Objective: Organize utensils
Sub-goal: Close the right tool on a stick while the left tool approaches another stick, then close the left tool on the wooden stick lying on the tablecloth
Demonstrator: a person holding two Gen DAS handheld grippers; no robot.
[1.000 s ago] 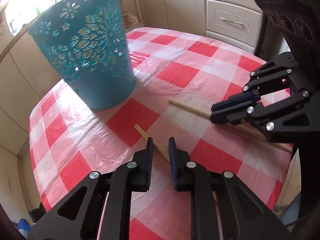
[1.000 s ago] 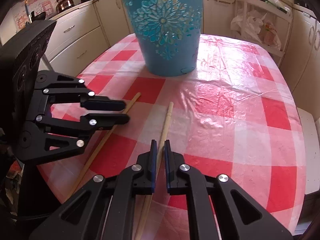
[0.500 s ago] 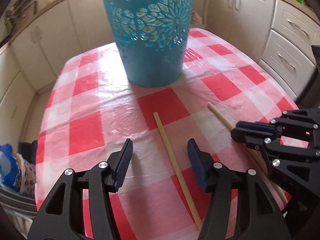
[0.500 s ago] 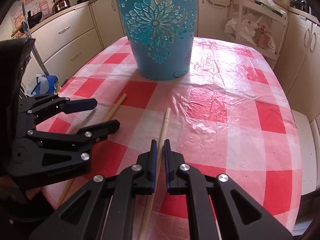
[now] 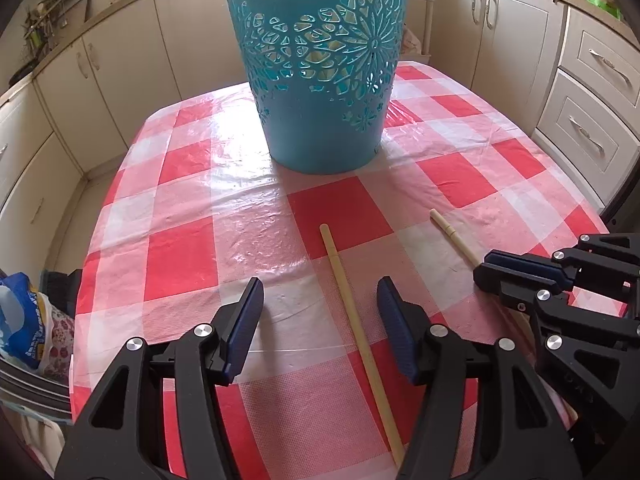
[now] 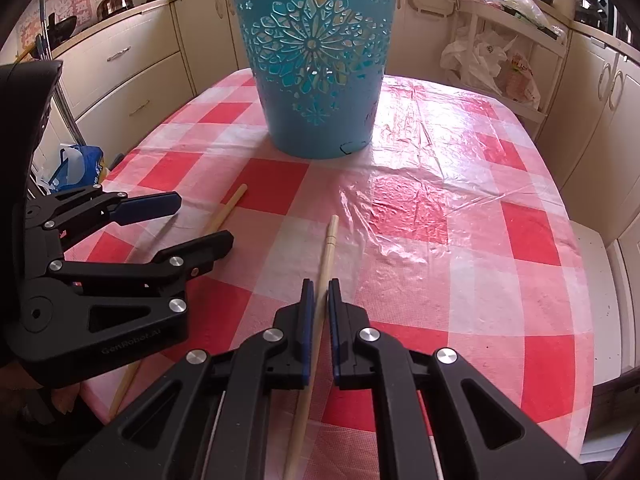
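Left wrist view: left hand-held gripper (image 5: 320, 320) released, jaws opening, pale wooden chopstick (image 5: 356, 320) lying loose between them on red-and-white checked table (image 5: 180, 248). Teal cut-out plastic basket (image 5: 320, 80) upright beyond.

Right wrist view: right hand-held gripper (image 6: 319, 308) clenched on second wooden chopstick (image 6: 327, 248), apparently resting on table; tip points toward basket (image 6: 316, 64). Left hand-held gripper (image 6: 192, 220) alongside.

A home kitchen: cream cabinet doors and drawers with metal handles (image 5: 592, 140) line the walls, a steel kettle (image 6: 115, 0) sits on the countertop, and a red-and-white checked plastic tablecloth (image 6: 460, 208) covers the surface.
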